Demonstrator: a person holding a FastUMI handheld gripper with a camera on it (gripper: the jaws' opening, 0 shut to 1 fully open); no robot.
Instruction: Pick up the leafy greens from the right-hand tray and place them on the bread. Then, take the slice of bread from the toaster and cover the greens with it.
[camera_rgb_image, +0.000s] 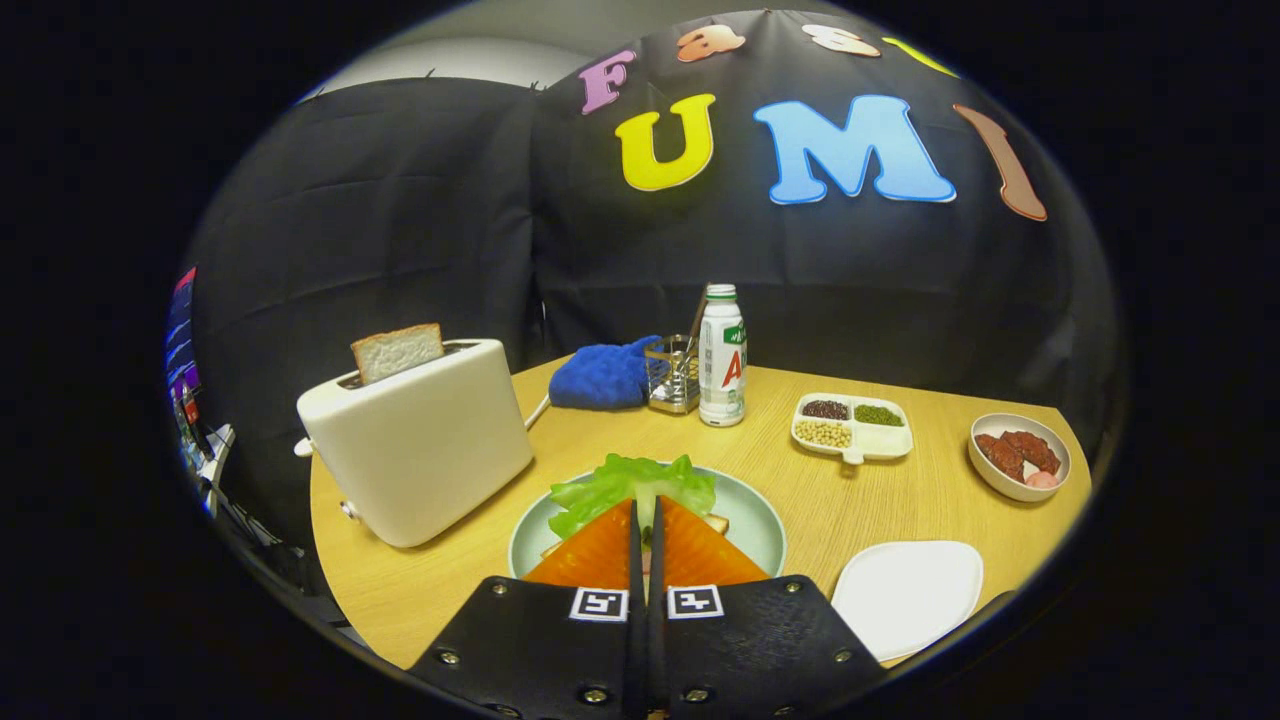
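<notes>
Fingers of the gripper stand almost together, with only a thin slit between them, and a pale stalk of the lettuce shows in that slit at the tips. Whether both fingers press on it cannot be told from here.

Just beyond the tips the lettuce spreads in a ruffled, bright green bunch with a whitish rib, lying over the bread, of which only a tan corner peeps out beside the right finger. Both sit on the pale green plate. So the greens lie where the task wants them, whether still pinched or already let go. They look light, limp and easily torn; the firmer rib is the part to pinch, gently.

Left of the plate stands the white toaster, and the slice of bread sticks up out of its slot, its brown crust and pale crumb standing well clear. It should be light and fairly stiff, yet prone to dent or crumble, so I would take the raised top edge across its thin faces.

To the right of the fingers lies the white tray, bare.
</notes>
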